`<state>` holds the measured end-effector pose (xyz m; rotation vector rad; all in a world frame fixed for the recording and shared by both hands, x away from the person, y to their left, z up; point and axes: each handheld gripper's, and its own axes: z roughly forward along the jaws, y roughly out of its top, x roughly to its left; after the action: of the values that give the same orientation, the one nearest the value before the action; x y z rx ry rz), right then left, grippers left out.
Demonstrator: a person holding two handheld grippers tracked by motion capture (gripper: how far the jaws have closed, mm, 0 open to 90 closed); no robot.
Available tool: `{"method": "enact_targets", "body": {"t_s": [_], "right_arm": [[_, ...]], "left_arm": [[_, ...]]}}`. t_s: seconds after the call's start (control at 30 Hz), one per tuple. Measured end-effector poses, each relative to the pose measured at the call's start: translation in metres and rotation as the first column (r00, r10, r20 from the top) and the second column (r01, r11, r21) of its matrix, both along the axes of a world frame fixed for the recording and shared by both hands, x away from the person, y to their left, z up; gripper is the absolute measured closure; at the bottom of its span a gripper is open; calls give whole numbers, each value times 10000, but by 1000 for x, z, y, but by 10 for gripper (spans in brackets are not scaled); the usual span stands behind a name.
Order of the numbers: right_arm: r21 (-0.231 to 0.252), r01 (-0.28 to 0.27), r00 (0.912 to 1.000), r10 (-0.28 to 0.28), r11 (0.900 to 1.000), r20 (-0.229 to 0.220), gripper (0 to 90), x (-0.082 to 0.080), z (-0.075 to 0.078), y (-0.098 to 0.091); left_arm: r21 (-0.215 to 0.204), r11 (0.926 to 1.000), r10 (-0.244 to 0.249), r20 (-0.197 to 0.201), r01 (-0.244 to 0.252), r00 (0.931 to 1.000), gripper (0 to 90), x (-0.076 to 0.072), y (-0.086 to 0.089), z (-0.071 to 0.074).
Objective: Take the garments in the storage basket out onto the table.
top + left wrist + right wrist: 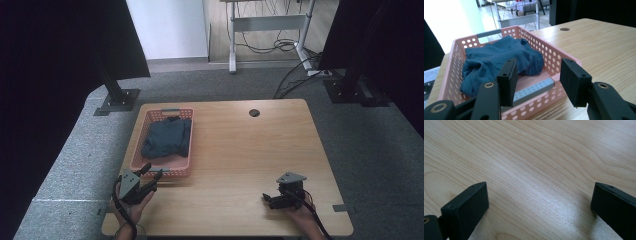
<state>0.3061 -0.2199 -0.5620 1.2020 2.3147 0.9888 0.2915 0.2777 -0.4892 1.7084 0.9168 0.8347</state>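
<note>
One pink basket (186, 142), 10 o'clock on table (240, 160). One blue cloth (167, 137) inside basket. Two grippers: left gripper (152, 172) at 7 o'clock, right gripper (267, 199) at 5 o'clock. One round hole (254, 112) at 12 o'clock.

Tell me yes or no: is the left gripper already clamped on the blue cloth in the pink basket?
No: the left gripper stands open short of the pink basket, and the blue cloth lies untouched inside it.
</note>
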Motion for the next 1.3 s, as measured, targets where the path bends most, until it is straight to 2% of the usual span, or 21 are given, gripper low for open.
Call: {"method": "enact_targets", "body": {"t_s": [0.27, 0.47, 0.83, 1.07, 1.17, 1.3], "right_arm": [[-1, 0, 10000, 0, 10000, -1, 9, 0, 0, 0], [-2, -1, 10000, 1, 10000, 0, 9, 0, 0, 0], [-1, -1, 10000, 1, 10000, 0, 9, 0, 0, 0], [-4, -2, 10000, 2, 10000, 0, 9, 0, 0, 0], [-3, -1, 10000, 1, 10000, 0, 9, 0, 0, 0], [-4, -3, 10000, 3, 10000, 1, 9, 0, 0, 0]], "left_arm": [[-11, 10000, 14, -100, -15, 9999, 493, 14, -3, 3], [141, 9999, -13, -170, 15, 9999, 493, 24, -6, 5], [186, 9998, -76, -225, 80, 9997, 492, 41, -6, 18], [540, 9984, -164, -245, 177, 9996, 491, 47, -10, 21], [898, 9957, -207, -330, 236, 9992, 491, 52, -12, 23], [1133, 9932, -232, -388, 275, 9990, 492, 58, -13, 26]]}}
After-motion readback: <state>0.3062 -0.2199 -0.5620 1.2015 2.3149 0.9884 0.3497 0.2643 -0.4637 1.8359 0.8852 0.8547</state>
